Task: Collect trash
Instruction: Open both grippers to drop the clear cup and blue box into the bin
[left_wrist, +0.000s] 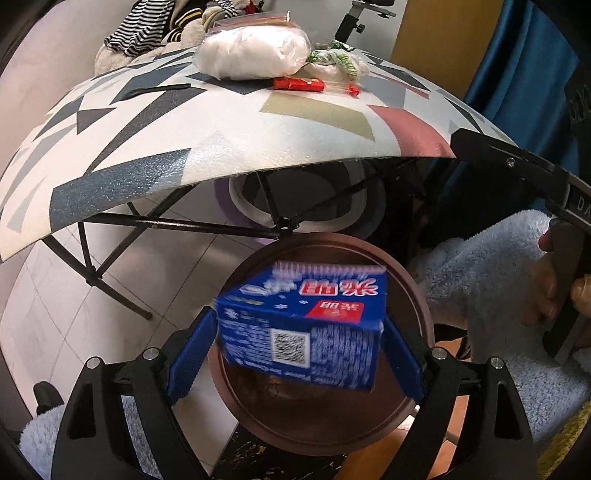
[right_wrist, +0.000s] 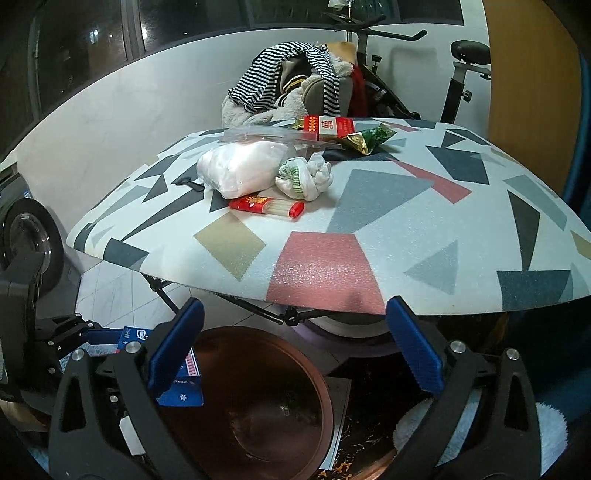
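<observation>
My left gripper (left_wrist: 295, 343) is shut on a blue box (left_wrist: 306, 325) with white and red print, held above the round brown bin (left_wrist: 406, 288) on the floor. The box also shows in the right wrist view (right_wrist: 181, 397) at the bin's left rim (right_wrist: 321, 384). My right gripper (right_wrist: 295, 343) is open and empty, over the bin in front of the table edge. On the patterned table (right_wrist: 369, 206) lie a white plastic bag (right_wrist: 240, 166), a crumpled white and green wrapper (right_wrist: 303, 177), a red toothpick box (right_wrist: 266, 206), a red cigarette pack (right_wrist: 328, 127) and a green and gold wrapper (right_wrist: 369, 138).
The folding table's black legs (left_wrist: 110, 254) stand on a tiled floor. A chair with striped clothes (right_wrist: 288, 81) and an exercise bike (right_wrist: 458, 74) stand behind the table. A washing machine door (right_wrist: 29, 236) is at left. A blue fluffy cloth (left_wrist: 498, 266) lies by the bin.
</observation>
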